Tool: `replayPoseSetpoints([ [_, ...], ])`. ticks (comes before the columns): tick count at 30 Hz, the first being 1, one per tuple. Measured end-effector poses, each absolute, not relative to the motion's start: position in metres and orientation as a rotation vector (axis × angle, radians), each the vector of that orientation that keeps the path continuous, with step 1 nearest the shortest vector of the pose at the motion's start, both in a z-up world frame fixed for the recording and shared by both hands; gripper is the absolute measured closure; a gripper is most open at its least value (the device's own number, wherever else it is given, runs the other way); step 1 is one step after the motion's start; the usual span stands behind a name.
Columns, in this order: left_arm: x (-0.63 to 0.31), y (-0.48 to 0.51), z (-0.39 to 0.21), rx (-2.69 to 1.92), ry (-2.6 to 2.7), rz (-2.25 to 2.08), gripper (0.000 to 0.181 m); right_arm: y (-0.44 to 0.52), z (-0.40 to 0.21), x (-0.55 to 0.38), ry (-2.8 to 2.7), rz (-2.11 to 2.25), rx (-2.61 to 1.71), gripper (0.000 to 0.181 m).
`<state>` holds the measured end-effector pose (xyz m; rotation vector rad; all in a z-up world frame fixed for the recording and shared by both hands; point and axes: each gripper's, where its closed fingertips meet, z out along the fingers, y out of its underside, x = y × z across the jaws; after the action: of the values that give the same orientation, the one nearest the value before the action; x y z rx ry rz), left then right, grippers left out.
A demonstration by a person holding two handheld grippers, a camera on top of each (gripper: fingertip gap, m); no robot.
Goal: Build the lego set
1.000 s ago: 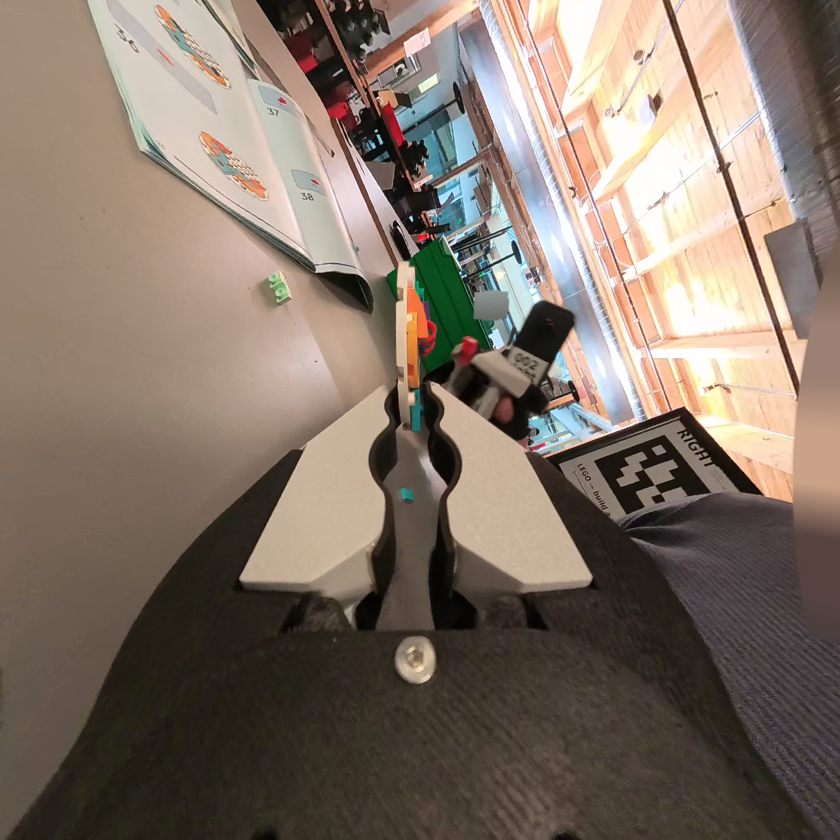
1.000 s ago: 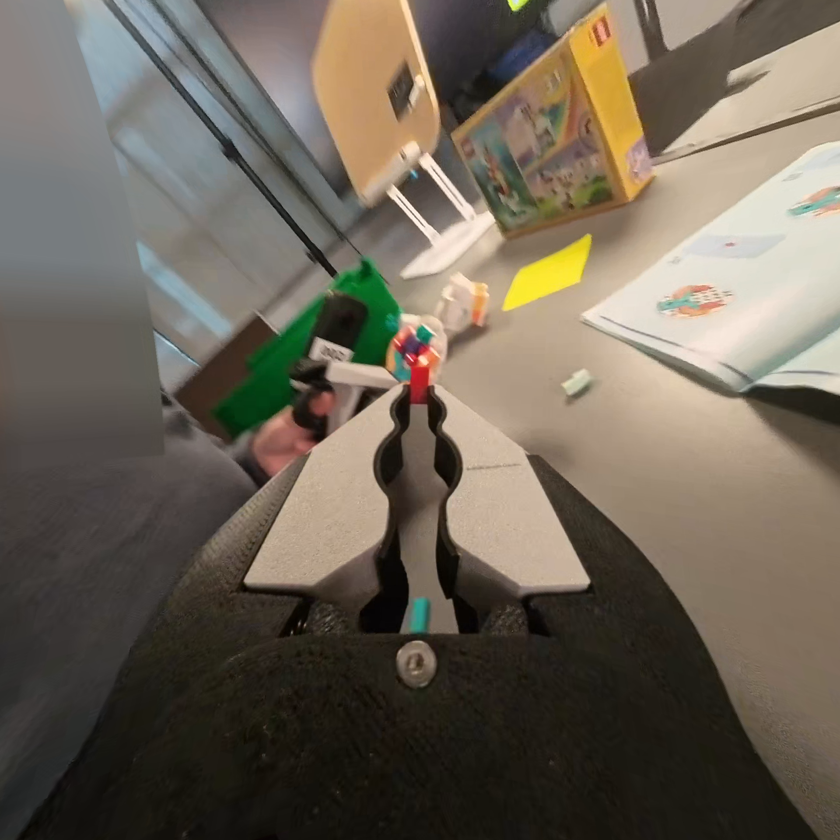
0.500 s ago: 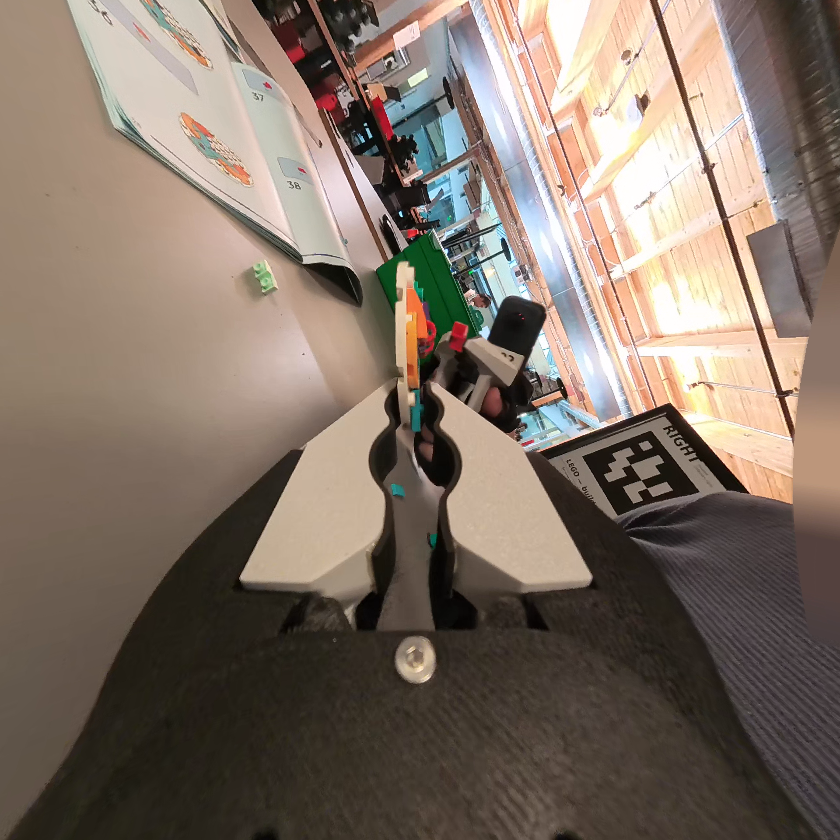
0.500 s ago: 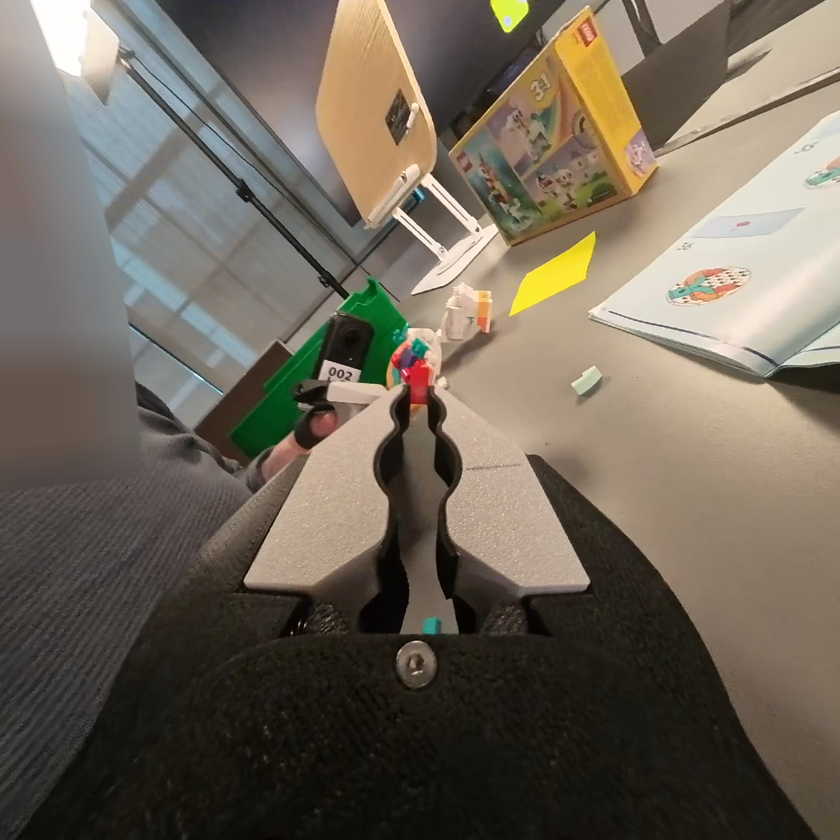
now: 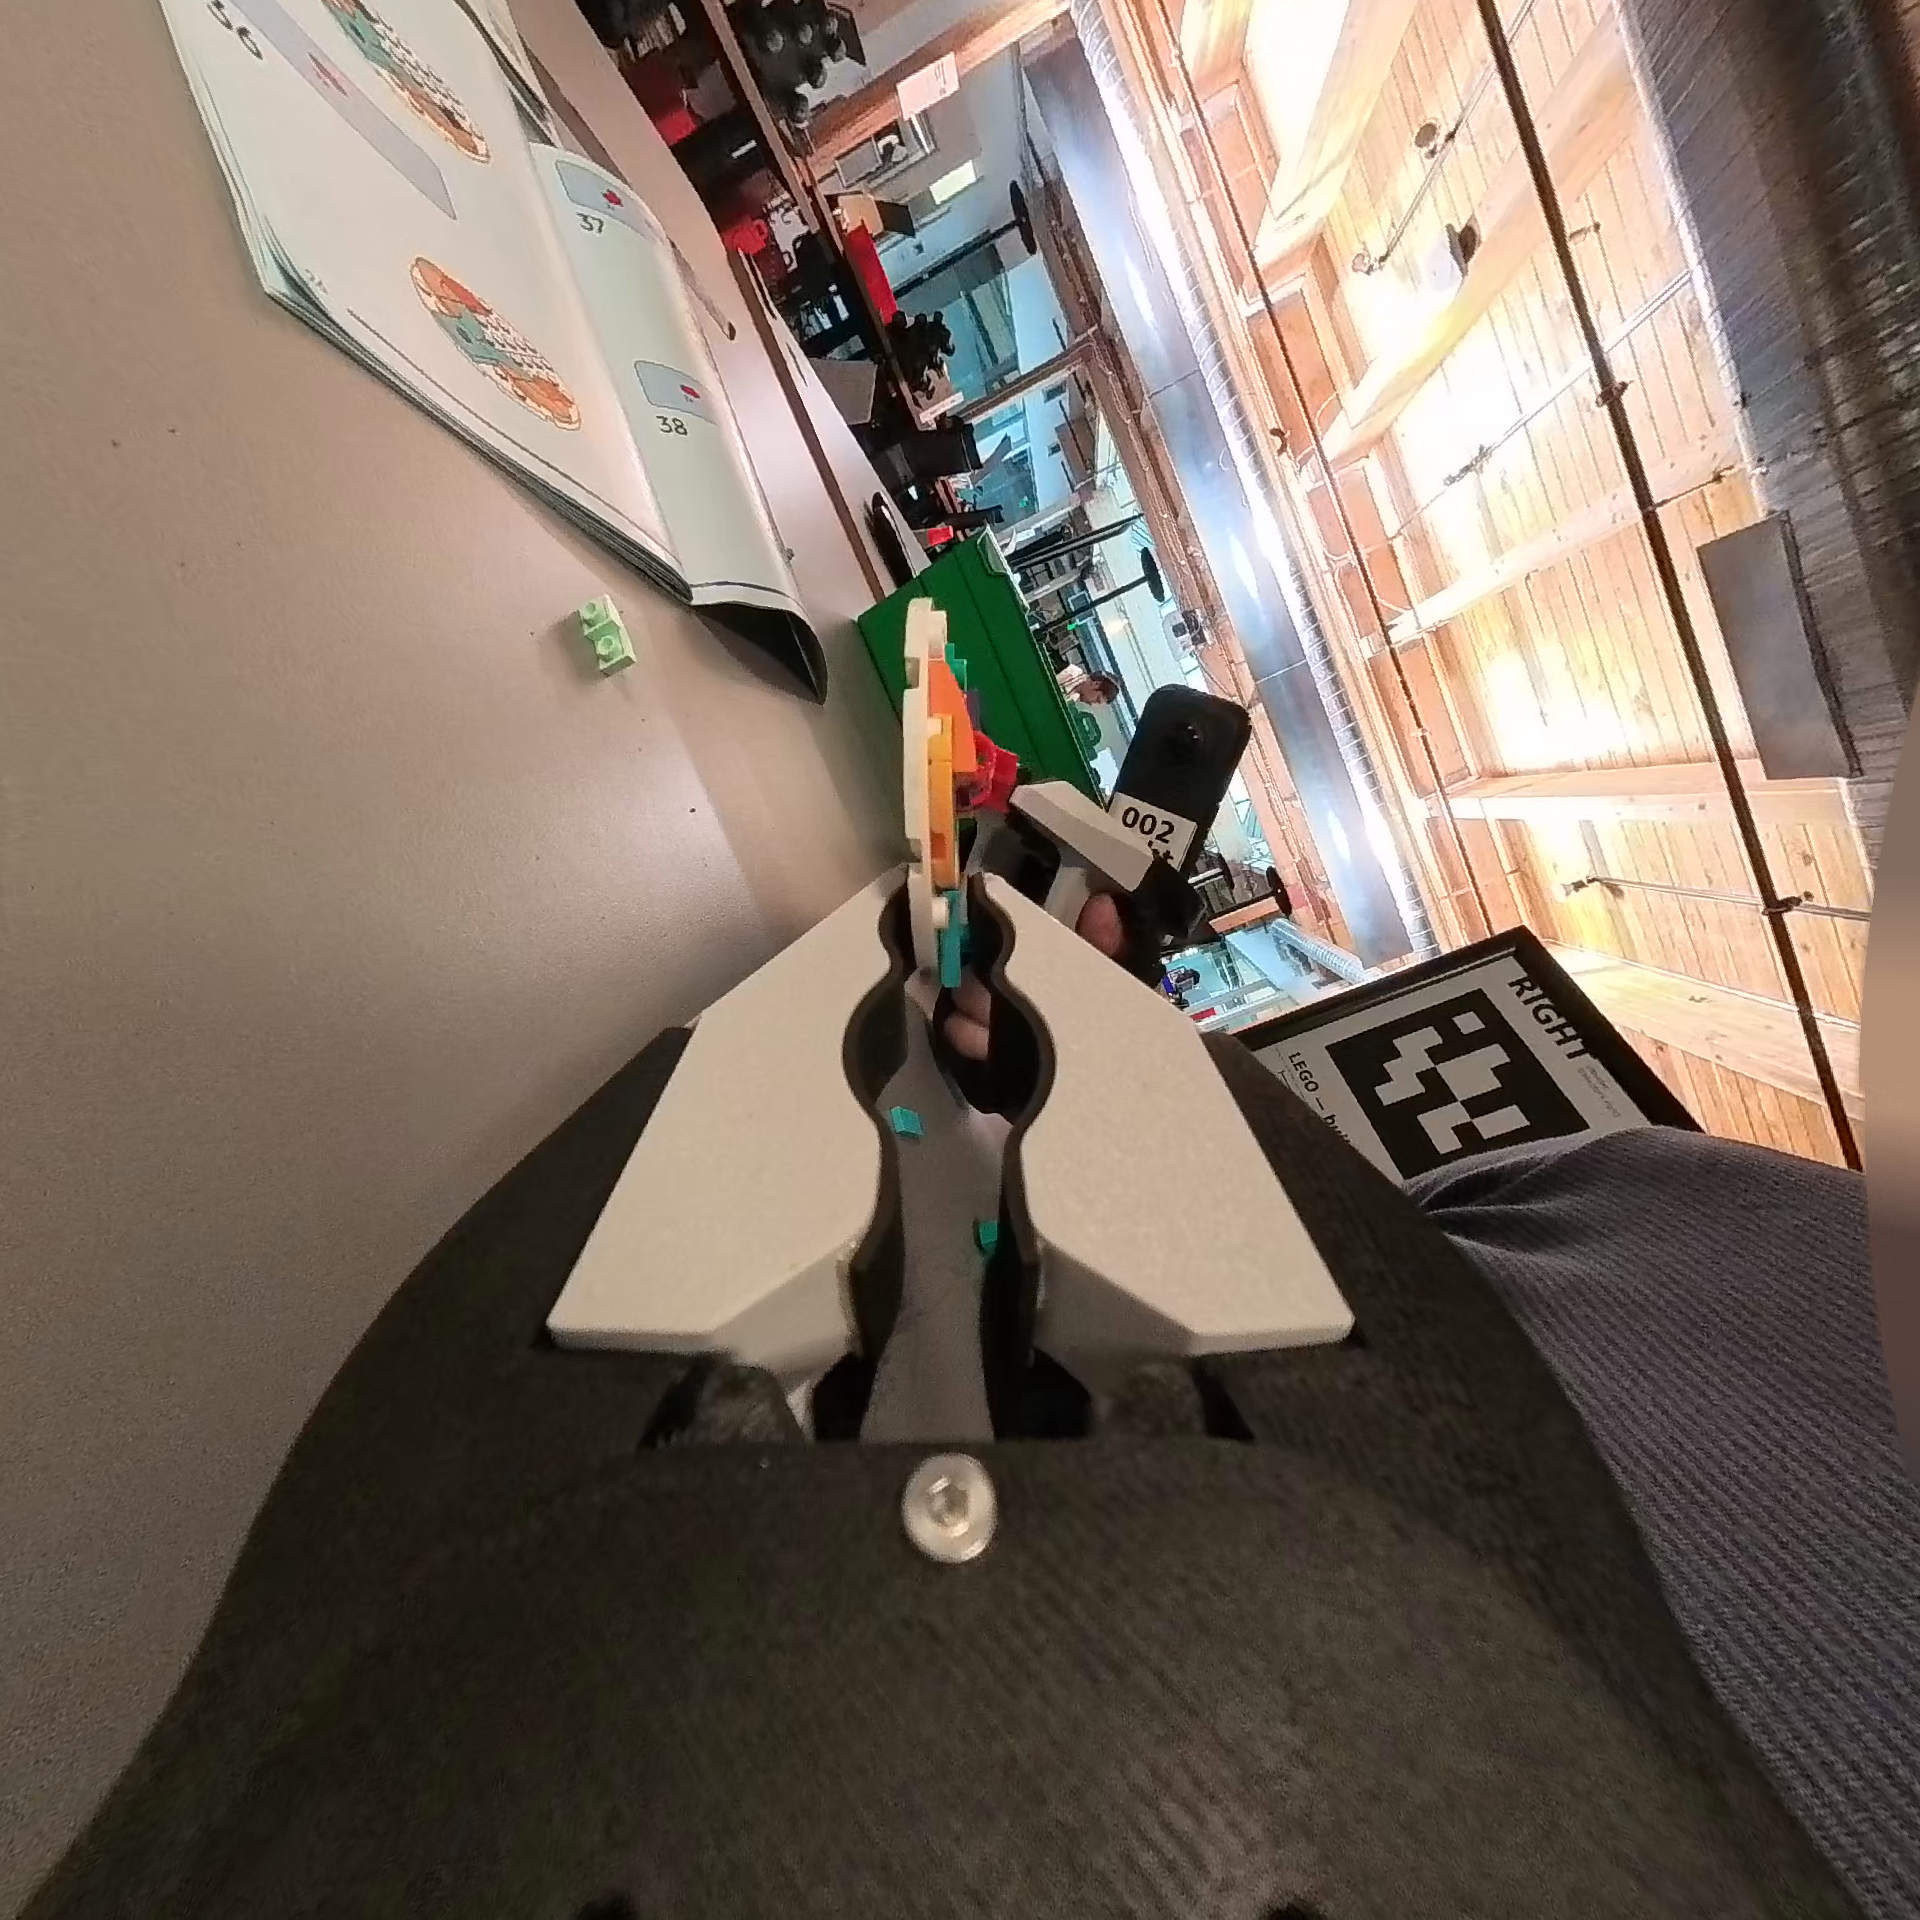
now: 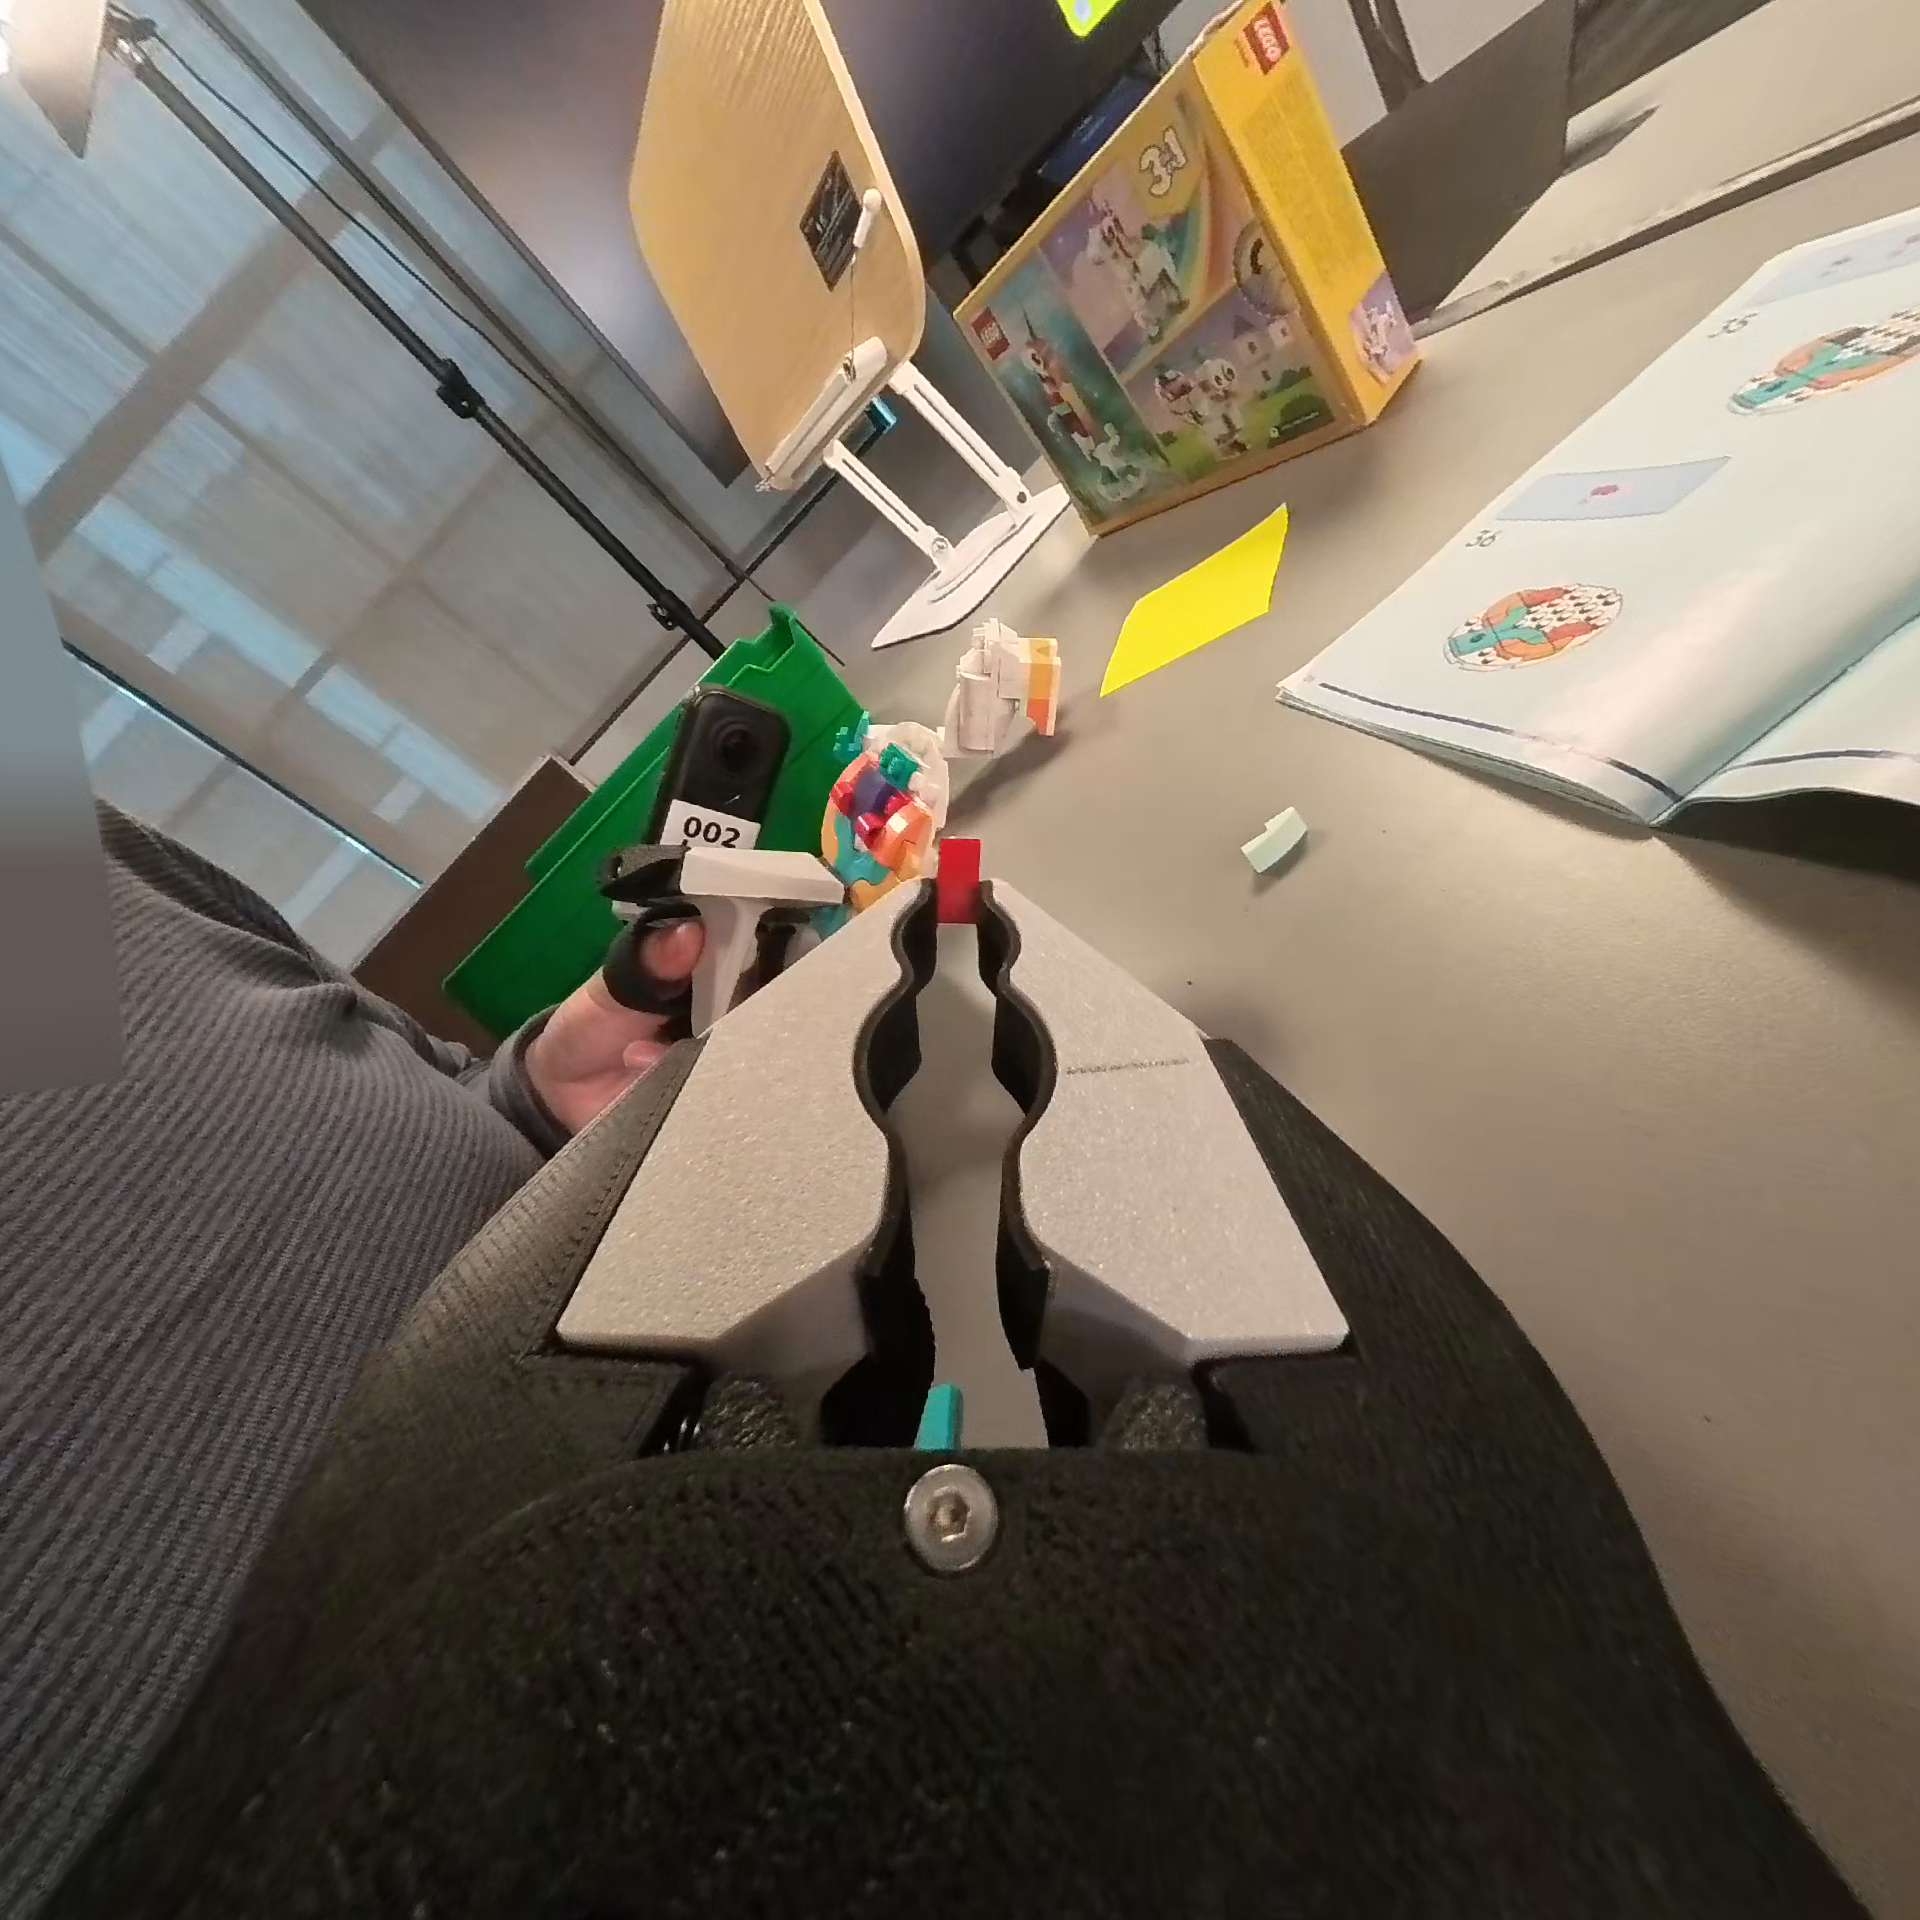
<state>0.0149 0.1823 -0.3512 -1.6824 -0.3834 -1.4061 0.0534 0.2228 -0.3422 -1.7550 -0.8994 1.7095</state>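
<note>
My left gripper (image 5: 940, 894) is shut on the edge of a round white lego build (image 5: 923, 748) with orange, teal and red pieces, held edge-on above the table. The build also shows in the right wrist view (image 6: 878, 821), with the left gripper (image 6: 831, 894) beside it. My right gripper (image 6: 956, 894) is shut on a small red brick (image 6: 958, 868) and holds it close to the right of the build. In the left wrist view the right gripper (image 5: 987, 816) touches the build's coloured face; the red brick (image 5: 997, 795) sits at its tip.
An open instruction booklet (image 6: 1662, 623) lies on the grey table (image 6: 1455, 1039). A pale green brick (image 6: 1276, 840) lies loose, also seen from the left wrist (image 5: 603, 636). A green bin (image 6: 582, 883), a white lego figure (image 6: 997, 686), a yellow paper (image 6: 1195, 603) and the set's box (image 6: 1184, 291) stand beyond. The grippers' ends are close to 6 cm from one another.
My right gripper has carried the red brick closer to the build until it sits against its coloured face. The left gripper has kept its hold on the build.
</note>
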Motion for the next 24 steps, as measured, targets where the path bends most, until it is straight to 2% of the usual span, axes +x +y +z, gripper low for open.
replayPoseSetpoints([
  [24, 0.0155, 0.1821, -0.3505, -1.686, -0.383, -1.432, 0.175, 0.2257, -0.3415, 0.0563, -0.887, 1.689, -1.751, 0.176],
])
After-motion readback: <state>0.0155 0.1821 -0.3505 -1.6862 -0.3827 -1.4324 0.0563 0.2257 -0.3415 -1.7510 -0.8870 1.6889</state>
